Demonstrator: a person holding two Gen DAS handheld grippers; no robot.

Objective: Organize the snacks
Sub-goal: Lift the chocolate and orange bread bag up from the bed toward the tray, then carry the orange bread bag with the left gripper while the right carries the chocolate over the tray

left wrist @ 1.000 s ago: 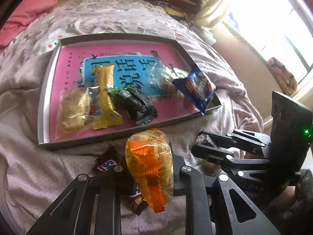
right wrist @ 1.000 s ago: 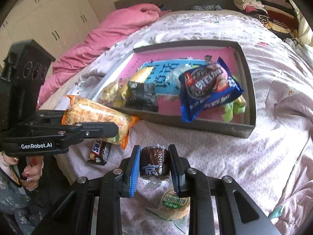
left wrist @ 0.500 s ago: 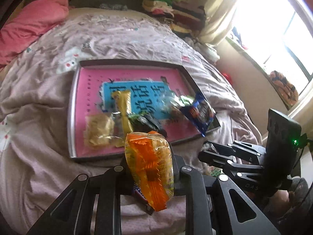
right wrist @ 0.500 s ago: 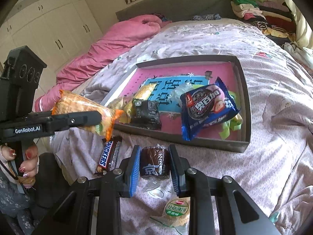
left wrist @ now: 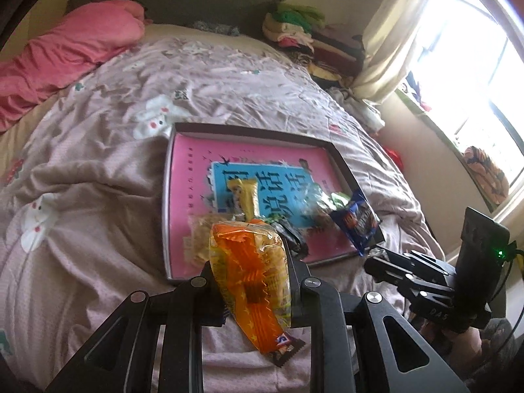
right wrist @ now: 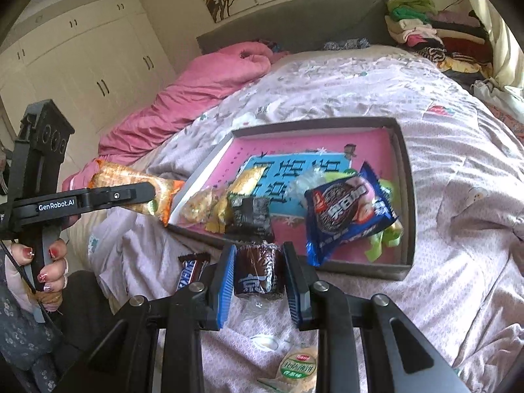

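— Where are the snacks?
— Left tongs (left wrist: 250, 273) pinch an orange packet (left wrist: 252, 271) beside the tray (right wrist: 404, 177); right tongs (right wrist: 258, 278) pinch a brown cake (right wrist: 257, 273) above the bed (right wrist: 458, 229).

place: home bedroom | cues: bed (left wrist: 229, 75), wardrobe (right wrist: 82, 55), folded clothes (right wrist: 422, 29)

On the side of my left gripper (right wrist: 137, 193) I read "GenRobot.AI" in white; on my right gripper (left wrist: 373, 260), "DAS" is faintly embossed near the handle; in front of the pink tray (right wrist: 404, 196), the brown chocolate bar (right wrist: 190, 270) shows part of "SNICKERS"; the tray's blue panel (left wrist: 278, 193) and the blue cookie packet (right wrist: 347, 213) inside it carry large Chinese characters I cannot read for certain.
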